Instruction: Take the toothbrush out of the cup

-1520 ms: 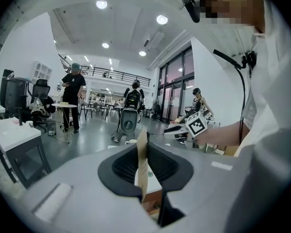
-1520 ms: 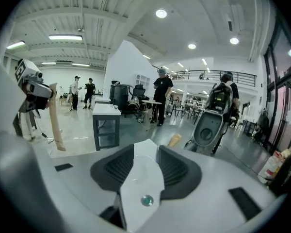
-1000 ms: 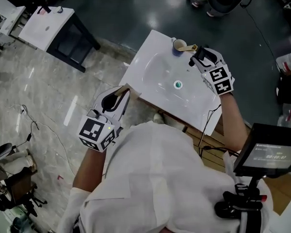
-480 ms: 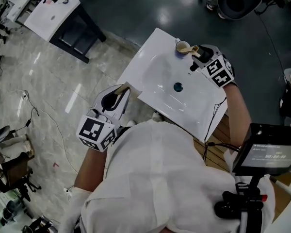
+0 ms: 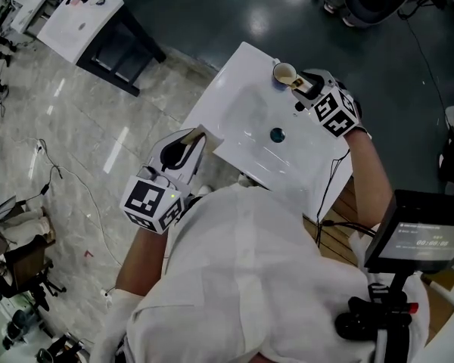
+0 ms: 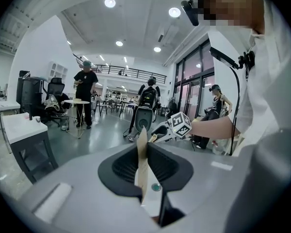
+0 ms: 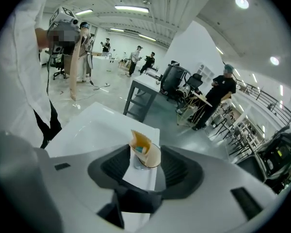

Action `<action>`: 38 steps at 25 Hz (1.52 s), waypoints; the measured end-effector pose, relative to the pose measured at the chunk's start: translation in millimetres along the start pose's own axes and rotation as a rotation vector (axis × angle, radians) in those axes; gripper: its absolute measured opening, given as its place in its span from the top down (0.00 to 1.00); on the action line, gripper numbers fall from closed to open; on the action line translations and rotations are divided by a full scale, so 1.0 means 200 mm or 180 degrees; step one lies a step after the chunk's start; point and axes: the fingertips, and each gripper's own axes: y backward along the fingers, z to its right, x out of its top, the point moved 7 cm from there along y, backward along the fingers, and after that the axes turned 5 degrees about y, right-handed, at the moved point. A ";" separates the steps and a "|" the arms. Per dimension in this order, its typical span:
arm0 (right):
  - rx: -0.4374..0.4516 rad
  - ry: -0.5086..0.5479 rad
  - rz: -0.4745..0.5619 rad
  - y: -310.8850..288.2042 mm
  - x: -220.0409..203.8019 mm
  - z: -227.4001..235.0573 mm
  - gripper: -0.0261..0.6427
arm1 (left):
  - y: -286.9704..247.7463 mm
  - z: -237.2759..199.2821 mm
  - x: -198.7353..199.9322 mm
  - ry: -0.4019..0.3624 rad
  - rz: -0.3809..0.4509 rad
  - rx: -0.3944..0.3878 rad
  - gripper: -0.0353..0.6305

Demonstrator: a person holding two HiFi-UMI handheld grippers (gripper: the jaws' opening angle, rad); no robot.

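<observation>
Now the small pale round cup [image 5: 284,72] stands at the far corner of the white moulded sink top [image 5: 242,108], upper middle of the head view. My right gripper [image 5: 301,84] sits just right of it, with the tips at the rim. In the right gripper view the toothbrush [image 7: 139,150] shows only as a teal end in the cup's mouth, at frame centre. My tan fingers [image 7: 141,139] stand a little apart around it, and I see no squeeze on it yet.

I judge this is the moment to line up before closing. I want only the brush between the pads and not the rim, so I would centre it first. Then I would draw it out along the cup's own axis, because a sideways pull could tip a light cup that sits so near the edge.

My left gripper [image 5: 195,136] is at the lower left, off the sink's near corner and well apart from the cup. Its jaws are together on nothing, so it gives no steadying.
</observation>
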 end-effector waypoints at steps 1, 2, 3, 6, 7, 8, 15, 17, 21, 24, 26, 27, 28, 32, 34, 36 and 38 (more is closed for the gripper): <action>0.0008 0.0025 0.0005 0.00 0.00 0.00 0.68 | 0.00 0.00 0.00 -0.0003 -0.0001 -0.0007 0.87; 0.0017 0.0063 0.0009 -0.01 0.01 -0.01 0.68 | 0.00 0.00 0.00 -0.0004 -0.0002 -0.0012 0.87; 0.0023 0.0117 0.0007 -0.01 0.01 -0.01 0.68 | 0.00 0.00 0.00 -0.0005 -0.0004 -0.0014 0.87; 0.0062 0.0248 -0.0032 -0.03 0.01 -0.03 0.68 | 0.00 0.00 0.00 -0.0004 -0.0018 -0.0020 0.87; 0.0078 0.0263 -0.0056 -0.04 0.00 -0.03 0.69 | -0.01 0.00 0.00 -0.0005 -0.0022 -0.0023 0.87; 0.0083 0.0275 -0.0080 -0.04 -0.01 -0.03 0.73 | -0.01 0.01 0.00 -0.0005 -0.0025 -0.0024 0.87; -0.0002 0.0255 -0.0108 -0.03 -0.03 0.00 0.84 | 0.00 -0.01 0.01 -0.0005 -0.0007 0.0000 0.87; -0.0028 0.0195 -0.0099 -0.02 -0.04 0.01 0.85 | 0.00 -0.01 0.01 -0.0014 0.0004 -0.0006 0.87; -0.0068 0.0081 -0.0100 0.01 -0.05 0.06 0.85 | -0.02 -0.02 0.02 -0.0026 0.0002 -0.0031 0.87; -0.0063 0.0005 -0.0114 0.03 -0.06 0.08 0.85 | -0.03 -0.03 0.02 -0.0035 0.0004 -0.0061 0.87; -0.0071 -0.0039 -0.0115 0.05 -0.07 0.10 0.85 | -0.04 -0.03 0.03 -0.0048 0.0007 -0.0083 0.87; -0.0086 -0.0069 -0.0111 0.06 -0.07 0.11 0.85 | -0.05 -0.03 0.03 -0.0055 0.0007 -0.0094 0.87; -0.0108 -0.0090 -0.0109 0.07 -0.07 0.12 0.85 | -0.05 -0.04 0.03 -0.0062 0.0008 -0.0105 0.87; -0.0197 -0.0237 -0.0104 0.13 -0.08 0.17 0.85 | -0.08 -0.06 0.04 -0.0083 0.0015 -0.0152 0.87; -0.0232 -0.0340 -0.0086 0.16 -0.09 0.19 0.85 | -0.10 -0.07 0.05 -0.0088 0.0018 -0.0177 0.87; -0.0287 -0.0425 -0.0082 0.20 -0.09 0.22 0.85 | -0.12 -0.08 0.06 -0.0094 0.0020 -0.0208 0.87; -0.0371 -0.0492 -0.0079 0.24 -0.06 0.21 0.86 | -0.11 -0.10 0.06 -0.0104 0.0028 -0.0250 0.87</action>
